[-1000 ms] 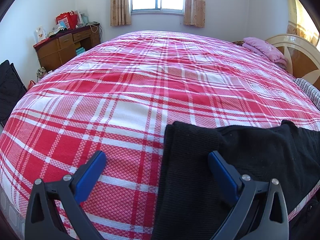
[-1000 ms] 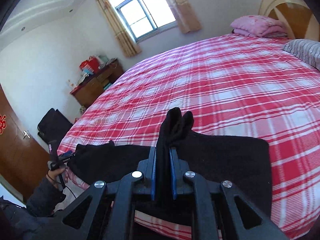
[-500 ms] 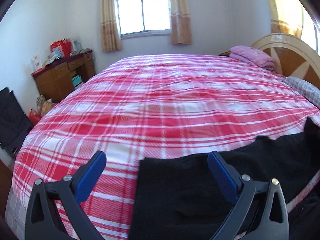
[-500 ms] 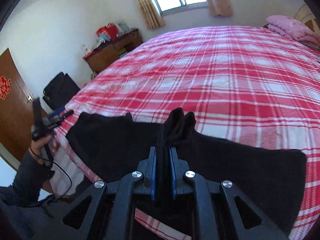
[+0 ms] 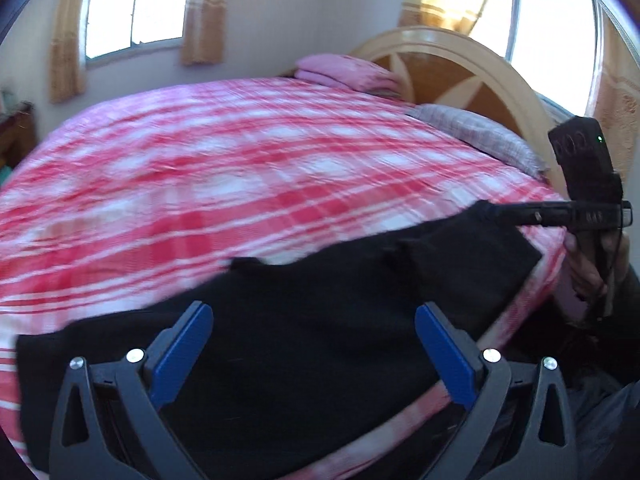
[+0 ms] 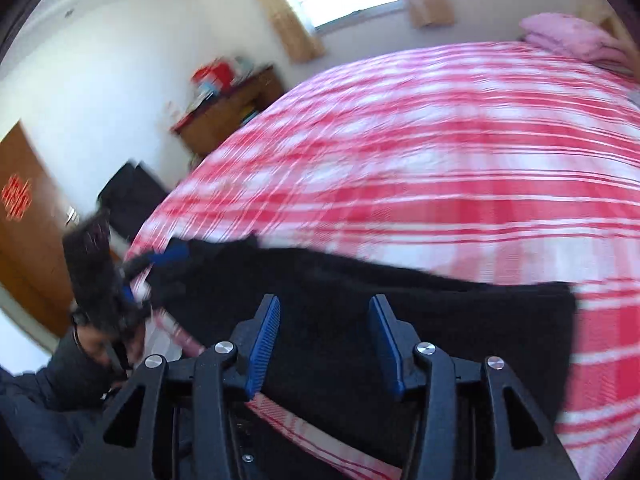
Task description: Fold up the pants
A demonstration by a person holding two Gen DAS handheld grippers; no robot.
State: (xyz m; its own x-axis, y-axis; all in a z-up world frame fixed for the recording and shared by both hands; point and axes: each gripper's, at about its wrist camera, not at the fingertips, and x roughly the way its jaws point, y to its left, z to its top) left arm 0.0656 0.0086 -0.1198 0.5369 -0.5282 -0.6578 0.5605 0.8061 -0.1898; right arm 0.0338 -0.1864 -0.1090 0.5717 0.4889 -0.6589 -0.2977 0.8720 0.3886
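Note:
The black pants (image 5: 304,344) lie flat along the near edge of the red plaid bed (image 5: 240,168). They also show in the right wrist view (image 6: 400,320). My left gripper (image 5: 314,320) is open and empty, just above the middle of the pants. My right gripper (image 6: 324,312) is open and empty, above the pants near their right part. The right gripper also shows in the left wrist view (image 5: 532,216), at the pants' right end. The left gripper shows blurred in the right wrist view (image 6: 168,258), at the pants' left end.
A pink pillow (image 5: 344,72) and a grey striped pillow (image 5: 476,132) lie by the wooden headboard (image 5: 460,68). A wooden desk (image 6: 228,108) with red items and a black bag (image 6: 132,196) stand beyond the bed's left side. A brown door (image 6: 24,220) is at far left.
My right gripper has opened and let go of the pants, which now lie flat. My left gripper has swung to the right along the pants. Both views are blurred by motion.

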